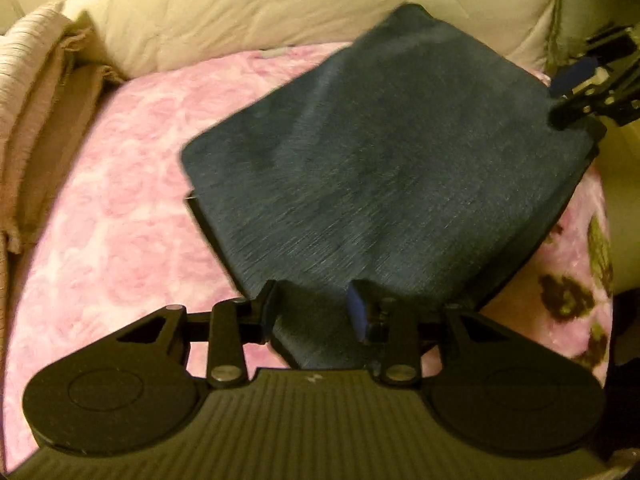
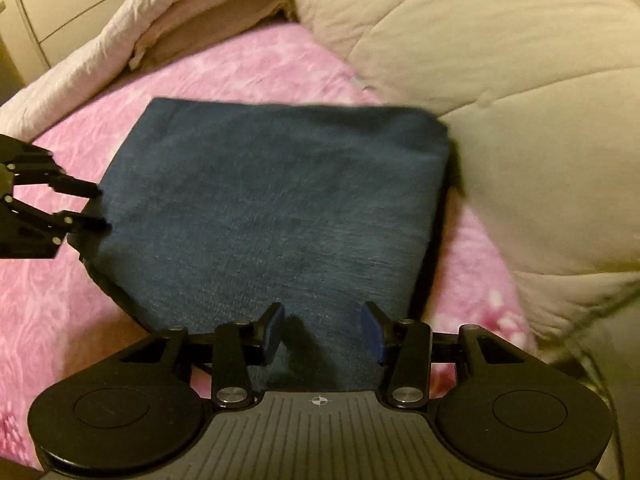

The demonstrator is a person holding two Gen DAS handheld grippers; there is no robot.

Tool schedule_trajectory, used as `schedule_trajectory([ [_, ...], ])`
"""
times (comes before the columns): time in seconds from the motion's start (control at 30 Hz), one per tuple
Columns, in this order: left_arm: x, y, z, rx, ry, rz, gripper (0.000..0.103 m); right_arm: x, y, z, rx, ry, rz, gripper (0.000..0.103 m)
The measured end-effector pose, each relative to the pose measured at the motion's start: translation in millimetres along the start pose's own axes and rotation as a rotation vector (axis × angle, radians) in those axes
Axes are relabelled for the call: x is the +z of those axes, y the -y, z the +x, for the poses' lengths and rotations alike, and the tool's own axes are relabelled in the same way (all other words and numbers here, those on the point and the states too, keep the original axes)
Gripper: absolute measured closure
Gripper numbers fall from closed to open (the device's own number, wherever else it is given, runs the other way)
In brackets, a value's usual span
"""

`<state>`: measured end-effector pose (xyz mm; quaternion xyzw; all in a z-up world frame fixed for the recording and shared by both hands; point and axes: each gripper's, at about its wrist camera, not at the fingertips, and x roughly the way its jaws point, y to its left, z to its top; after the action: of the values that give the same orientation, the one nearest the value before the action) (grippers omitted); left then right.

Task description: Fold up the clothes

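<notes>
Folded dark blue garment [image 1: 384, 168], denim-like in weave, lying flat in several layers on a pink floral blanket [image 1: 120, 220] spread over the bed; near edge of the top layer lifted slightly. In the left wrist view, filling the centre and stretching from 6 o'clock up toward 1 o'clock. Left hand-held gripper [image 1: 316, 312] at 6 o'clock of that view, jaws spread, the garment's near edge lying between the blue pads [image 1: 358, 312] without being squeezed. Right hand-held gripper [image 2: 324, 332] at 6 o'clock of its own view, jaws likewise spread, straddling the near edge of the cloth [image 2: 280, 208]. Same right hand-held gripper seen from the left camera at 2 o'clock [image 1: 580, 92], at the garment's far corner. Left hand-held gripper seen from the right camera at 9 o'clock [image 2: 96, 208], fingers apart at the cloth's side edge. Beyond the garment, a cream quilted duvet [image 2: 500, 80] bunched from 12 to 3 o'clock in the right view. Beige folded bedding [image 1: 36, 100] at 9 to 10 o'clock in the left view. Both views motion-blurred.
</notes>
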<state>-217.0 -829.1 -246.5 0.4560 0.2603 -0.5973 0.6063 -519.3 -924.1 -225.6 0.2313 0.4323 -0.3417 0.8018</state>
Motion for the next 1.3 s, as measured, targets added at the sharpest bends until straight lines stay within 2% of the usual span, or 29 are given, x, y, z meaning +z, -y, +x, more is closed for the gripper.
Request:
schedule_trajectory([
  [0.1, -12.7, 4.9, -6.8, -0.002, -0.026, -0.04, 0.07, -13.6, 0.5, -1.5, -0.01, -0.024, 0.004, 0.057],
  [0.3, -14.1, 23.1, 10.7, -0.008, -0.078, 0.036, 0.068, -23.0, -1.7, 13.3, -0.021, -0.058, -0.013, 0.056],
  [0.43, -24.3, 21.8, -18.9, 0.022, -0.079, -0.035, 0.069, -21.7, -1.3, -18.8, -0.027, -0.04, 0.046, 0.055],
  [0.47, -29.5, 23.8, -29.0, 0.025, -0.079, -0.054, 0.067, -24.8, -3.8, -28.8, -0.033, -0.034, 0.059, 0.051],
  [0.5, -34.7, 26.0, -39.3, 0.028, -0.079, -0.074, 0.065, -28.0, -6.5, -38.6, -0.037, -0.029, 0.072, 0.042],
  [0.57, -46.1, 31.0, -59.4, 0.036, -0.079, -0.14, 0.048, -36.8, -17.3, -55.4, -0.04, -0.031, 0.109, 0.028],
  [0.6, -52.3, 33.8, -70.1, 0.036, -0.075, -0.178, 0.044, -42.1, -23.8, -61.8, -0.04, -0.035, 0.13, 0.024],
  [0.7, -68.4, 37.8, -98.5, 0.0, -0.075, -0.304, 0.035, -57.3, -47.4, -79.0, -0.051, -0.056, 0.197, 0.022],
  [0.73, -72.7, 38.2, -107.8, -0.018, -0.072, -0.332, 0.029, -61.8, -56.5, -86.5, -0.056, -0.06, 0.22, 0.022],
  [0.77, -77.7, 40.2, -118.7, -0.022, -0.065, -0.344, 0.023, -65.0, -66.2, -96.3, -0.065, -0.055, 0.239, 0.022],
  [0.87, -91.7, 41.7, -152.4, -0.019, -0.036, -0.377, 0.014, -69.0, -93.3, -124.5, -0.094, -0.041, 0.274, 0.021],
  [1.03, -111.6, 51.2, -208.8, -0.037, 0.036, -0.423, 0.008, -67.8, -132.9, -169.1, -0.132, 0.004, 0.308, 0.021],
  [1.3, -120.9, 52.9, -248.7, -0.004, 0.076, -0.452, 0.008, -65.7, -174.5, -204.6, -0.174, 0.04, 0.307, 0.019],
])
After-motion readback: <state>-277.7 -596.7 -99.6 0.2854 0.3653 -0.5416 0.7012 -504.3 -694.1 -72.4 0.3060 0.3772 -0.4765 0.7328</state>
